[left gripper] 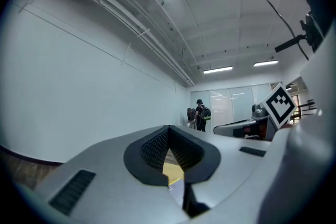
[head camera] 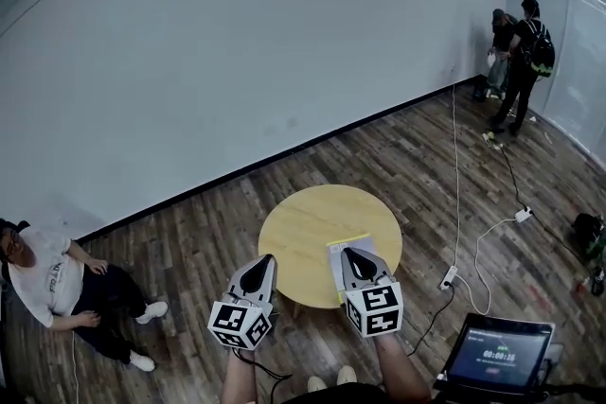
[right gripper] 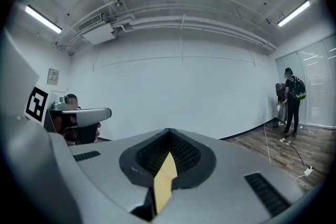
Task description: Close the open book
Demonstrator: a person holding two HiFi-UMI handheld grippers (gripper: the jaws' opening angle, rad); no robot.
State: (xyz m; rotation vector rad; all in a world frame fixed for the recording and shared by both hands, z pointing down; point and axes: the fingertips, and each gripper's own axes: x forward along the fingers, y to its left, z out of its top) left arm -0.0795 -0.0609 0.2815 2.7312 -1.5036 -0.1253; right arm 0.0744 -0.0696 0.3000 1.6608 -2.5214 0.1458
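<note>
1. Left gripper [head camera: 267, 260]: clenched, nothing between the jaws, raised over the near left edge of the round table [head camera: 303, 222].
2. Right gripper [head camera: 347, 254]: also clenched and empty, blocking the near part of the book [head camera: 345, 244].
3. Book: flat on the table's near right part, half hidden.
4. Left, by the wall: seated person [head camera: 57, 284]. Far right: two standing people [head camera: 519, 52].
5. Right of the table: cable [head camera: 456, 166], power strip [head camera: 449, 277]; near right, screen [head camera: 499, 355].
</note>
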